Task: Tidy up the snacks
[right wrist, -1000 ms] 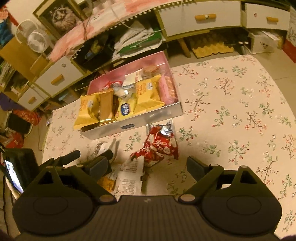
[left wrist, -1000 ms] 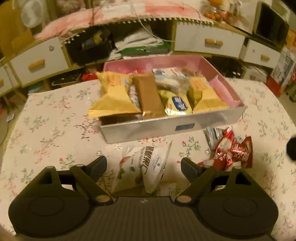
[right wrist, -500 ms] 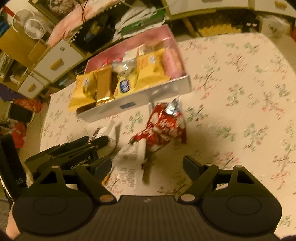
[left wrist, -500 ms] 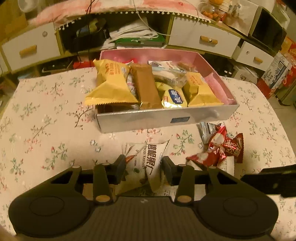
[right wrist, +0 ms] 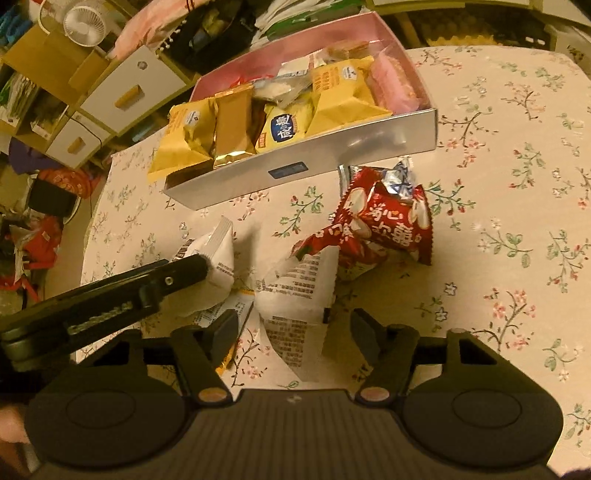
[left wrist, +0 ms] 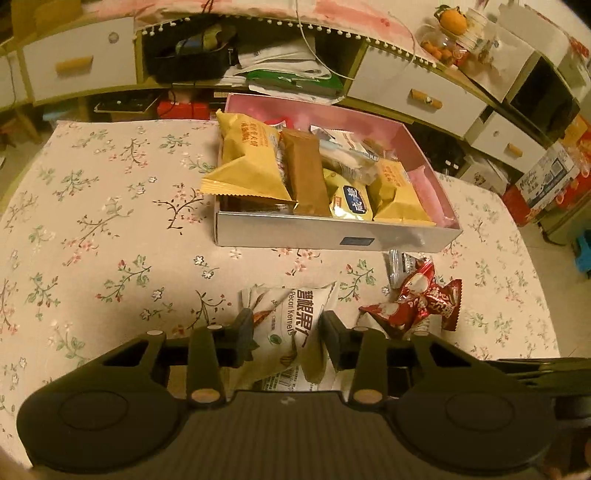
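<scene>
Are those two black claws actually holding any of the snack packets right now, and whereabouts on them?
The left hand-held gripper pinches the white pecan packet by its sides. The right hand-held gripper is closing around another white packet, not gripping yet.

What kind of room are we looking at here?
Most likely a lived-in home room: a table under a floral tablecloth, a low cabinet with white drawers crammed with papers, and a small desk fan on cardboard boxes.
</scene>
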Action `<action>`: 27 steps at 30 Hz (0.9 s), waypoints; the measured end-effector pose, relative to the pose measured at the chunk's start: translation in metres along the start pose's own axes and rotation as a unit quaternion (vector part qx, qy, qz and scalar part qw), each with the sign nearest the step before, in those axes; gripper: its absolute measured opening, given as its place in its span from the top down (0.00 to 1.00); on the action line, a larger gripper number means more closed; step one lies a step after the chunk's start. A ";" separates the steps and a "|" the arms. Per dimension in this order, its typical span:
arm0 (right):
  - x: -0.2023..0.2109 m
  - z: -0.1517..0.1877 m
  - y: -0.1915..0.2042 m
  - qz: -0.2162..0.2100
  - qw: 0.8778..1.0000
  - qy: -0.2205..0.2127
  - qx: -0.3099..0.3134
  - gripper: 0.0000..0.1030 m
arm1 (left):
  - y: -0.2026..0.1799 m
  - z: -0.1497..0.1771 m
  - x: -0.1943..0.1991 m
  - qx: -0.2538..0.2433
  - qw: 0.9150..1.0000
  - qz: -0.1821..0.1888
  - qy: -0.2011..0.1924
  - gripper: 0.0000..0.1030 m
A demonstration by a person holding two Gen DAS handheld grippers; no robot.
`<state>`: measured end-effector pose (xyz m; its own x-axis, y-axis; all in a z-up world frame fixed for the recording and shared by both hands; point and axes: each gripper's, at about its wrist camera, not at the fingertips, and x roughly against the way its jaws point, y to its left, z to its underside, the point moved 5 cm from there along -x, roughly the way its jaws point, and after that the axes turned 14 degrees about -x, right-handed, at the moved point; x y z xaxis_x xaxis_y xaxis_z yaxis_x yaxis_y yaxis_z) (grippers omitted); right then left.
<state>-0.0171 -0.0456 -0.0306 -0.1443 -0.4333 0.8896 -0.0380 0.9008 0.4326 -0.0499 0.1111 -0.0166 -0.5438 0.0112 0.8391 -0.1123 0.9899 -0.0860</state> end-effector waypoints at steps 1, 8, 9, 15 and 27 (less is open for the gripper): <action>-0.001 0.000 0.001 -0.003 1.000 0.001 0.000 0.44 | 0.000 0.000 0.001 0.000 1.000 0.001 -0.001 0.55; -0.005 0.001 0.005 0.002 1.000 -0.001 0.009 0.67 | 0.000 0.002 0.002 0.004 1.000 0.007 0.002 0.56; -0.005 0.001 0.006 0.004 1.000 0.000 0.012 0.68 | 0.001 0.002 0.004 0.006 1.000 0.009 0.000 0.56; 0.004 0.002 0.012 0.011 1.000 -0.006 0.026 0.72 | 0.000 0.000 0.018 0.020 1.000 0.022 -0.010 0.56; 0.037 -0.007 0.017 -0.015 0.999 -0.043 0.028 0.74 | 0.003 -0.004 0.038 0.045 0.997 0.041 -0.036 0.56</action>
<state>-0.0161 -0.0466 0.0112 -0.2259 -0.4585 0.8595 -0.0981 0.8885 0.4482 -0.0676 0.1152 0.0172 -0.6122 0.0792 0.7867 -0.1367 0.9694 -0.2040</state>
